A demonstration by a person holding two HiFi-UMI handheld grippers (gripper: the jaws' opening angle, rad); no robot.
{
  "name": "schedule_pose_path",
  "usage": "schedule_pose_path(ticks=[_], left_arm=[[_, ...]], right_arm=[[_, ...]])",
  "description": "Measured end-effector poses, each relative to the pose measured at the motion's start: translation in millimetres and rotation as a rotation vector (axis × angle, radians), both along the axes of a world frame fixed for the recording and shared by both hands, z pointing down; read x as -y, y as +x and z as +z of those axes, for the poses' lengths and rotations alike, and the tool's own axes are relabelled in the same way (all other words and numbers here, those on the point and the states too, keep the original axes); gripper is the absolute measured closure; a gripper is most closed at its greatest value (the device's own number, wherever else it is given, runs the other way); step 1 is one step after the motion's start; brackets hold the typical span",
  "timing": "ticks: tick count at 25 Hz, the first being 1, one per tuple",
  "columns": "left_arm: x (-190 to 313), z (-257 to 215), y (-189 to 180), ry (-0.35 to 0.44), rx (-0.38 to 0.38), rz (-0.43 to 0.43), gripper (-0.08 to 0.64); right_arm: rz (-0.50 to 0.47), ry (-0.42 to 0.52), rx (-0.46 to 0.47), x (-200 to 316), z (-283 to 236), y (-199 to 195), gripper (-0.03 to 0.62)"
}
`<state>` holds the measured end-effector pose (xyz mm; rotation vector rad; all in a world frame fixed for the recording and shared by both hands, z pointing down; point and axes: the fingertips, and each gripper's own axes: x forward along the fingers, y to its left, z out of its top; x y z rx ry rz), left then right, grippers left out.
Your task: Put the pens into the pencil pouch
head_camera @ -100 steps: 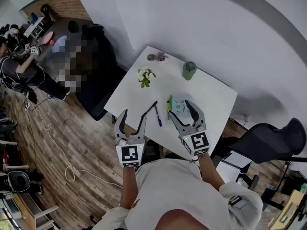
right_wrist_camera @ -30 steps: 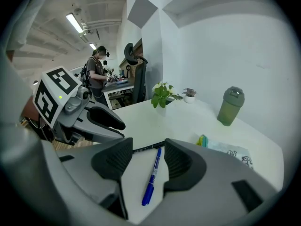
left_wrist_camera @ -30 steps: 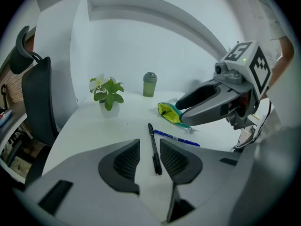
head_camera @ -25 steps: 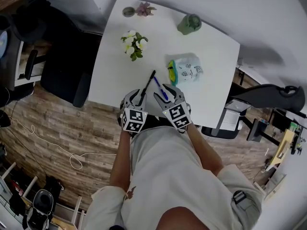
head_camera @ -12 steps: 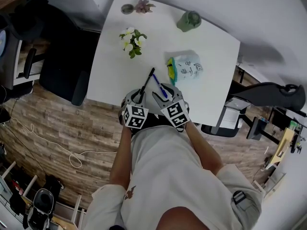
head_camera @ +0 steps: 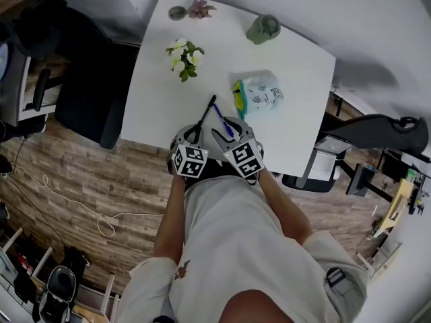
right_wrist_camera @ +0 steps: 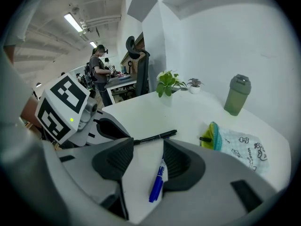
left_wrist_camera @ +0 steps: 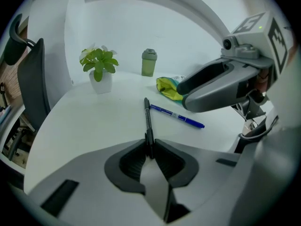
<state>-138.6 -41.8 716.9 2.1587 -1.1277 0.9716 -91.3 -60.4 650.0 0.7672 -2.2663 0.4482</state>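
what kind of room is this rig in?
Probably an open-plan office or lab: a white table with black office chairs beside it, a wood-look floor, and a person working in the background.

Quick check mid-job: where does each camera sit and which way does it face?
Head view: on the person's head, steeply down at the table; shows torso, left gripper, right gripper.
Left gripper view: along its jaws, which have just been closing on the black pen.
Right gripper view: along its open jaws, blue pen between them.
Shared: both gripper views show both pens and the pouch.
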Motion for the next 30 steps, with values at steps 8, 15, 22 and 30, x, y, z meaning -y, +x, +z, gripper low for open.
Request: schedule_pose_path(ticks=[8,15,22,30], left_arm=[[3,-7,1,0.006,-0.004,0.028,0.509],[13,-33,5,0.051,-0.017,0.08,0.509],[20,-45,11,0.06,-0.017,0.16,0.509],[23,-45,21,0.043,-0.011,0.244,0.509]], right_arm=[[0.003,0.009,0.002,4,-1,1,0.396],[0.082,0.049,-0.002,22,-11,19,0.403],[0.222,0.084,-0.024,46,-15,53,0.408],[0.294,0.106,-0.098,71,-7,78,0.416]])
